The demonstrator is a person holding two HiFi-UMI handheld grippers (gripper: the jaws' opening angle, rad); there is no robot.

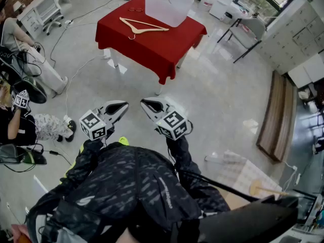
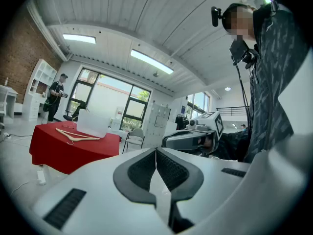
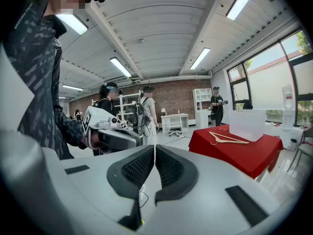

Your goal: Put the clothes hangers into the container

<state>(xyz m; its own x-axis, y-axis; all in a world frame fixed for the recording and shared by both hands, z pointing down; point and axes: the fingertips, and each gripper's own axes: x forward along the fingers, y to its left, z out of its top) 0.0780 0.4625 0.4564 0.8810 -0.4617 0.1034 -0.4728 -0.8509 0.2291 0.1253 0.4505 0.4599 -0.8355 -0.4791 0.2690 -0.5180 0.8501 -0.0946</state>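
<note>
A wooden clothes hanger [image 1: 143, 26] lies flat on the red-clothed table [image 1: 152, 47], a few steps ahead of me. Behind it on the same table stands a translucent plastic container [image 1: 168, 6]. Both grippers are held in front of my chest, far short of the table. My left gripper [image 1: 123, 106] and my right gripper [image 1: 145, 103] point at each other, tips close together. In the left gripper view the pads [image 2: 168, 168] meet with nothing between them; the hanger [image 2: 78, 135] and container [image 2: 92, 123] show far off. In the right gripper view the pads [image 3: 139, 168] also meet, holding nothing.
Seated people [image 1: 20, 39] and floor cables [image 1: 71, 80] are at the left. A grey chair [image 1: 248, 32] stands right of the table, and a long wooden board [image 1: 276, 118] lies by the right wall. Bare grey floor [image 1: 212, 100] separates me from the table.
</note>
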